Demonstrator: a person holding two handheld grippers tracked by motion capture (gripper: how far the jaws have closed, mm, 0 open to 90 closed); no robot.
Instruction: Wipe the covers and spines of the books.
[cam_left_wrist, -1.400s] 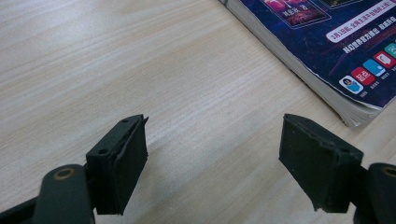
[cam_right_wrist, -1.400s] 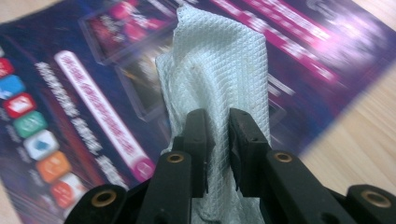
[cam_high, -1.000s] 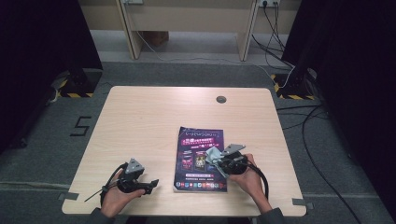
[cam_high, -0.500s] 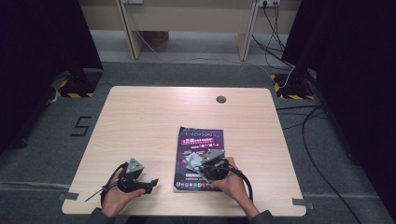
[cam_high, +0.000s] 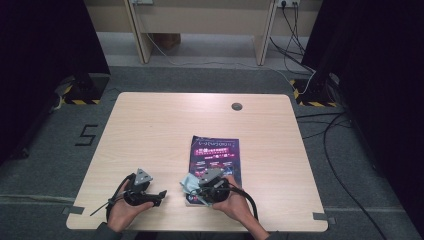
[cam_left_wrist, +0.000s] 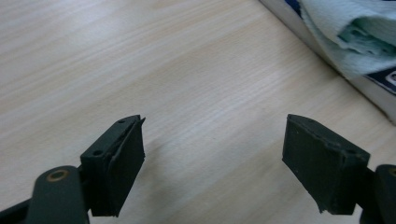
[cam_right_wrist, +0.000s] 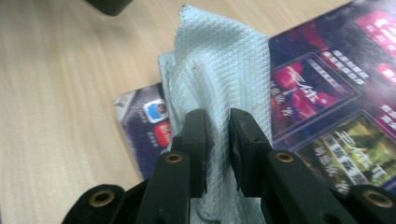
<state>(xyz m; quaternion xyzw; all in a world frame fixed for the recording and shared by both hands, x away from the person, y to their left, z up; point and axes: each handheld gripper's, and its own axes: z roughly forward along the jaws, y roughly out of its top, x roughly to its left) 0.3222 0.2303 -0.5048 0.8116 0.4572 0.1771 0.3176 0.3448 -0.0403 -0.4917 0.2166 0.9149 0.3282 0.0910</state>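
Observation:
A dark, glossy magazine (cam_high: 216, 155) lies flat on the wooden table (cam_high: 165, 130), right of the middle near the front. My right gripper (cam_right_wrist: 217, 135) is shut on a pale blue, quilted cloth (cam_right_wrist: 219, 70), which rests on the magazine's (cam_right_wrist: 322, 98) front left corner. In the high view that gripper (cam_high: 196, 189) and the cloth (cam_high: 187, 182) sit at the magazine's lower left. My left gripper (cam_high: 161, 196) rests at the table's front left, jaws open over bare wood with nothing between them (cam_left_wrist: 212, 158). The cloth (cam_left_wrist: 355, 32) and the magazine's edge (cam_left_wrist: 373, 91) show in the upper right of the left gripper view.
A round cable hole (cam_high: 236, 106) sits near the table's far edge. Cables (cam_high: 340, 150) trail over the grey floor on the right. Tape marks a figure five (cam_high: 86, 135) on the floor at the left. Desk legs (cam_high: 142, 35) stand beyond the table.
My right gripper has slid left across the magazine's lower part with the cloth in its jaws, from the right side to the left corner. The left gripper has stayed in place.

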